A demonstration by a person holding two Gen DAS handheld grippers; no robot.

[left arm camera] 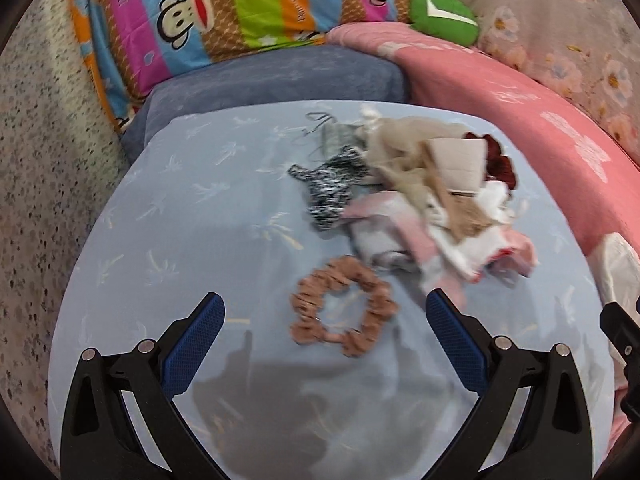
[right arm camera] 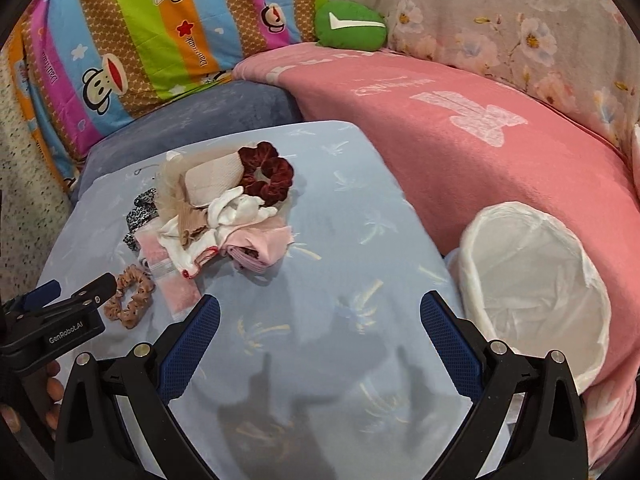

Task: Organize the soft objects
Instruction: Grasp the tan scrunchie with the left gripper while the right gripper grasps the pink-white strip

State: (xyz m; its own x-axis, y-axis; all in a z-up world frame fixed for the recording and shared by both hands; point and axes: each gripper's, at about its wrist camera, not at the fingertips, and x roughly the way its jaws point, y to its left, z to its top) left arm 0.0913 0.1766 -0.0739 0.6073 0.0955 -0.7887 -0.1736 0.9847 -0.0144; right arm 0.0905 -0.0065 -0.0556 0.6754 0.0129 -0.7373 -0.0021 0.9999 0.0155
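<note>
A tan scrunchie lies flat on the pale blue pillow. My left gripper hovers open just above it, the scrunchie lying between its blue pads. Behind it sits a heap of soft things: socks, a pink cloth, a black-and-white band and a dark red scrunchie. My right gripper is open over bare pillow, to the right of the heap, holding nothing. The left gripper's body shows in the right wrist view at the far left.
A white lined basket stands to the right on a pink blanket. A striped monkey-print quilt, a green cushion and a grey-blue cushion lie behind. A hand holds the left gripper.
</note>
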